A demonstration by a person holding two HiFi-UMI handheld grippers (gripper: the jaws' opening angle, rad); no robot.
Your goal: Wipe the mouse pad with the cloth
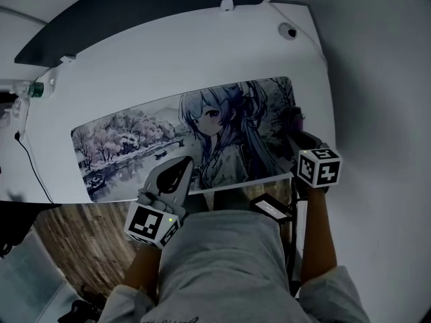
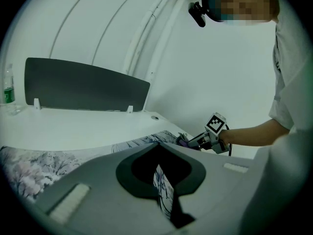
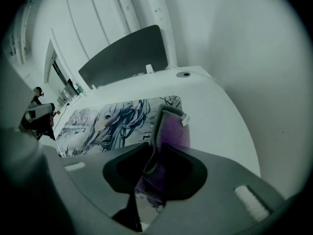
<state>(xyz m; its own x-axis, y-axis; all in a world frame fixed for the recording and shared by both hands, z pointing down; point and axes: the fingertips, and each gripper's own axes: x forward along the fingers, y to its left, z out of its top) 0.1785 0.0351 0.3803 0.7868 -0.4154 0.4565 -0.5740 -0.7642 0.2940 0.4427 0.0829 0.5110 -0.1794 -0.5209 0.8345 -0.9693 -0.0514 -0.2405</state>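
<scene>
A long mouse pad (image 1: 135,140) printed with an anime girl and a snowy landscape lies across the white desk (image 1: 168,59). My left gripper (image 1: 176,170) sits at the pad's near edge; in the left gripper view its jaws meet, with a strip of the pad (image 2: 164,185) between them. At the pad's right end, my right gripper (image 1: 296,134) is shut on a purple and grey cloth (image 1: 296,121). The cloth (image 3: 173,129) hangs folded from the jaws over the pad's right end (image 3: 102,121).
A water bottle (image 1: 30,89) stands at the desk's far left, with a black cable (image 1: 34,167) below it. A dark divider panel (image 2: 83,84) runs along the desk's back. A cable hole (image 1: 287,30) is at the far right corner. Wooden floor (image 1: 81,227) shows below the desk's near edge.
</scene>
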